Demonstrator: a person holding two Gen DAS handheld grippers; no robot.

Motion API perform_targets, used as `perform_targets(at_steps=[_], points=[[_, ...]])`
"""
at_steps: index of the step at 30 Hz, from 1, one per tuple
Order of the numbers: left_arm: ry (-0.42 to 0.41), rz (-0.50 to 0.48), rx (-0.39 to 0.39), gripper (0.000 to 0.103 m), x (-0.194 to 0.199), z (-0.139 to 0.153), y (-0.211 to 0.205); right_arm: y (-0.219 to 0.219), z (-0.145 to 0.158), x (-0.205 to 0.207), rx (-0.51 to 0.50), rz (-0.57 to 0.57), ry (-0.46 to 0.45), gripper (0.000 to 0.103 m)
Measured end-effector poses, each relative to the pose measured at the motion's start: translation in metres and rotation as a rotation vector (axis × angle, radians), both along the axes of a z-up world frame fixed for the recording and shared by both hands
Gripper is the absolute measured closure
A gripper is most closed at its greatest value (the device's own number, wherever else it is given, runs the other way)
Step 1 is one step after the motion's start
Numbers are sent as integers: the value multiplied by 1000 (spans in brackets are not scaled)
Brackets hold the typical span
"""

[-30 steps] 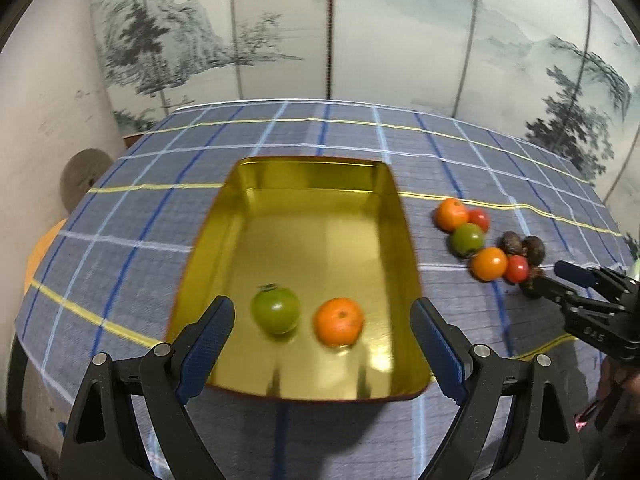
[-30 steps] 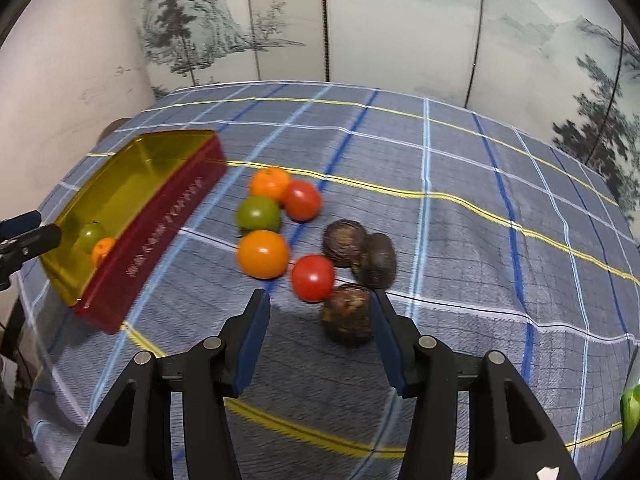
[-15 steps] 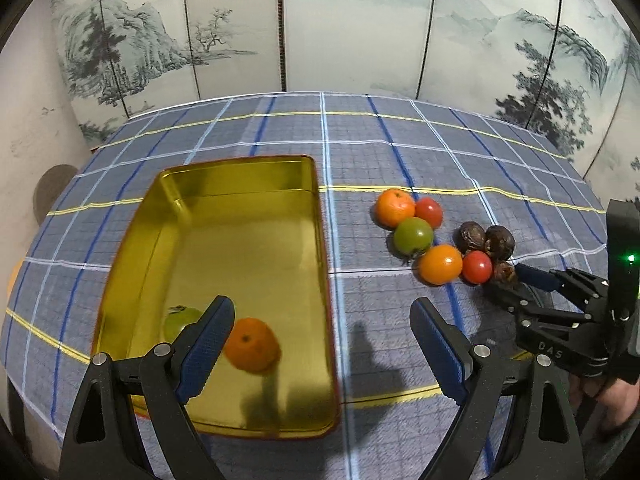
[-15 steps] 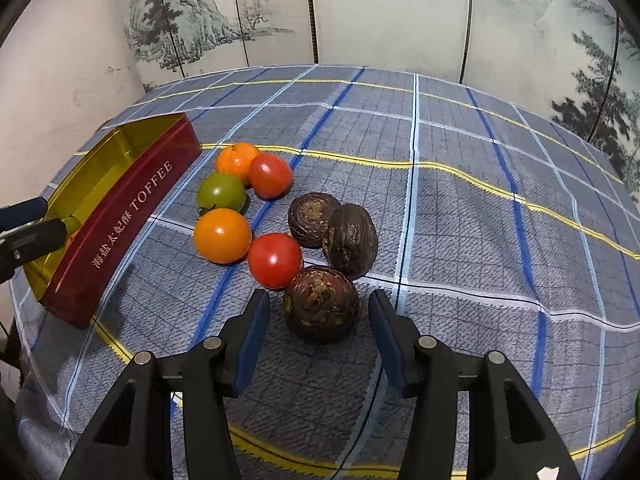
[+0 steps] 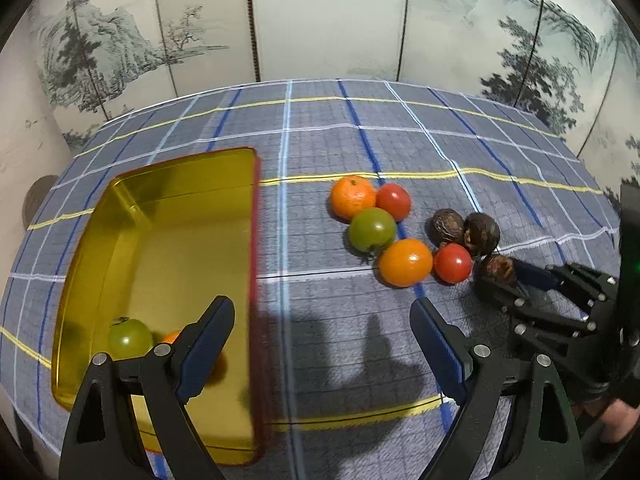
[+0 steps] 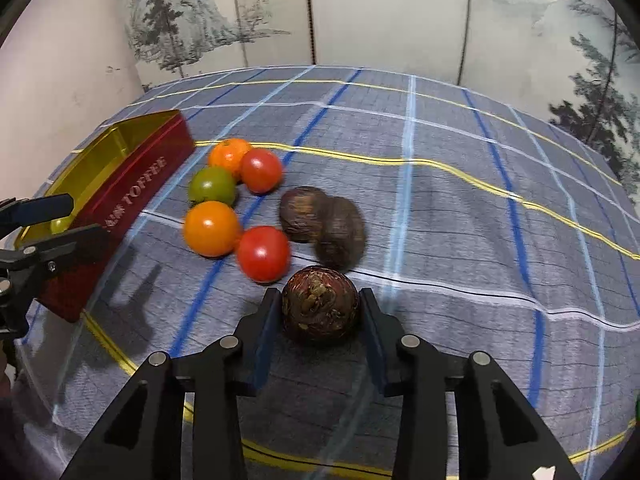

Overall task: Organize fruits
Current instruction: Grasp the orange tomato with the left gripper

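Note:
My right gripper (image 6: 320, 300) is closing its jaws on a dark brown wrinkled fruit (image 6: 320, 308) that rests on the cloth, and both pads touch its sides. Just beyond it lie two more dark fruits (image 6: 320, 224), two red tomatoes (image 6: 264, 254), an orange tomato (image 6: 212, 228), a green tomato (image 6: 212, 186) and a mandarin (image 6: 230, 154). My left gripper (image 5: 320, 308) hangs open and empty over the right rim of the gold tin (image 5: 168, 208). In the tin sit a green tomato (image 5: 130, 338) and an orange fruit (image 5: 172, 336), which is half hidden behind my left finger.
A blue checked tablecloth (image 5: 360, 128) covers the round table. The tin's red outer wall (image 6: 132, 184) reads TOFFEE. A painted folding screen (image 5: 320, 20) stands behind the table. A person's hand (image 5: 616, 420) holds the right gripper at the lower right.
The left gripper has swung right, so the tin now sits at the left of its view. The right gripper sank toward the nearest dark fruit and narrowed its jaws onto it.

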State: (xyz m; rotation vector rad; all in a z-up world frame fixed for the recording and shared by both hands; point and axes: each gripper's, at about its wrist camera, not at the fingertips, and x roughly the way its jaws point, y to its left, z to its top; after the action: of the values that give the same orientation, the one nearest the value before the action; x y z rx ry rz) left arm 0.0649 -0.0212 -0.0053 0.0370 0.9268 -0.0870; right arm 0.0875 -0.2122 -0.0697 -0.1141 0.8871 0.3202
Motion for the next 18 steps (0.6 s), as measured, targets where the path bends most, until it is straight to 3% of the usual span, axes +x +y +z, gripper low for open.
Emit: perform_targets(at_steps=[4, 11, 18], points=[[-7, -2, 40, 14, 4, -5, -9, -23, 0, 8, 0, -67, -5, 67], [-9, 21, 35, 14, 8, -1, -7, -54, 1, 28, -14, -148, -24, 67], [-55, -31, 36, 14, 8, 11, -19, -70, 1, 42, -11, -183, -19, 67]])
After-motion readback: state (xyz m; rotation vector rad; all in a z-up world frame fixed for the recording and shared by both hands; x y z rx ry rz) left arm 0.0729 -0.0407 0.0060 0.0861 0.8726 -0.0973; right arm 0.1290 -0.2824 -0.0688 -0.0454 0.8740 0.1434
